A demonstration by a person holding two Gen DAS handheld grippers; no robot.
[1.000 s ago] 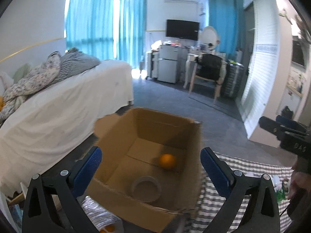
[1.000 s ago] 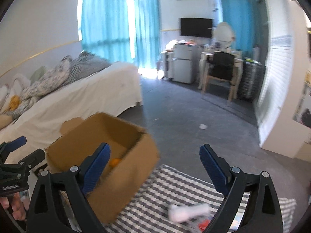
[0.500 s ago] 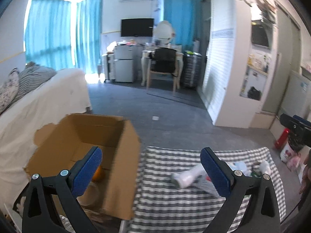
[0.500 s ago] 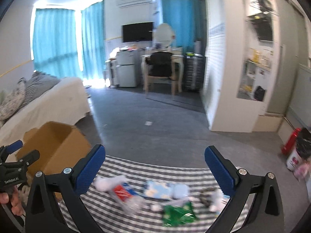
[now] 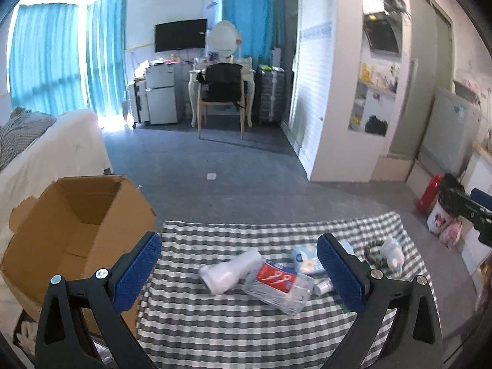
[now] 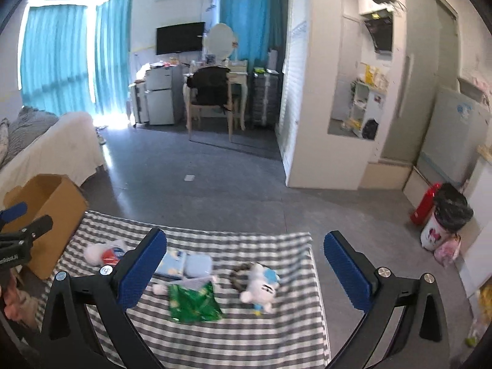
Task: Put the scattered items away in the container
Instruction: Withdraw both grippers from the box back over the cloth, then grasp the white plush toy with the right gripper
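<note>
An open cardboard box (image 5: 77, 233) stands at the left end of a grey-and-white checked cloth (image 5: 246, 332). On the cloth lie a white bottle (image 5: 226, 272), a clear bottle with a red label (image 5: 278, 279), a light blue pack (image 5: 303, 259) and a white plush toy (image 5: 392, 253). My left gripper (image 5: 238, 246) hangs open above the two bottles, holding nothing. In the right wrist view a green packet (image 6: 193, 303), the plush toy (image 6: 259, 286) and the blue pack (image 6: 184, 264) lie below my right gripper (image 6: 245, 243), which is open and holds nothing. The box (image 6: 49, 212) is far left there.
A white-covered bed (image 5: 52, 153) runs behind the box. Grey floor stretches beyond the cloth to a chair (image 5: 223, 98) and desk. At right stand a red extinguisher (image 6: 424, 204), a black bin (image 6: 450, 212) and bags. A hand (image 6: 12, 295) holds the left gripper.
Both views have swung right, from over the box to over the cloth with the scattered items. The box has slid to the left edge. The right jaws widened slightly.
</note>
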